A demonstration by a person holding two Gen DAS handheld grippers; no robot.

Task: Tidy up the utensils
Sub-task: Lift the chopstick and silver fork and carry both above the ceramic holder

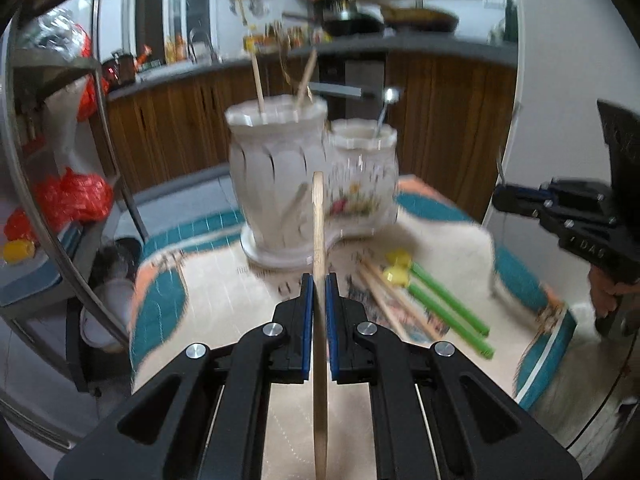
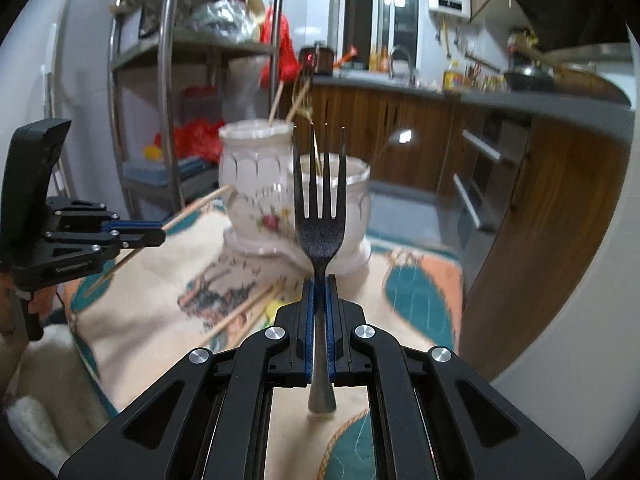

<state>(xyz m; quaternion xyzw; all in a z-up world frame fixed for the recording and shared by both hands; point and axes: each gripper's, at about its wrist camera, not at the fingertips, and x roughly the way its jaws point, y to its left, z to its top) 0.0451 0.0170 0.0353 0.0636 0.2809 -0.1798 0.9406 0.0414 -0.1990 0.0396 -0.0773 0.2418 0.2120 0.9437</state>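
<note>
Chopstick [image 1: 319, 240] sits clamped in the left gripper [image 1: 319, 280], its long axis running straight out ahead toward the taller jar [image 1: 276, 172]. Right gripper [image 2: 320, 280] pinches a fork [image 2: 320, 208] by the neck, tines forward, the smaller jar [image 2: 354, 208] just beyond them.

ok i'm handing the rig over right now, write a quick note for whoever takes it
Left gripper: jaws shut on a wooden chopstick, lifted off the table.
Right gripper: jaws shut on a metal fork, tines up.
Holders: tall white holder already has chopsticks in it; the shorter floral holder has a metal utensil.
Left on the tablecloth: loose chopsticks and two green-handled utensils.
Next, probably: chopstick into the tall holder, fork into the short one, then clear the rest.
</note>
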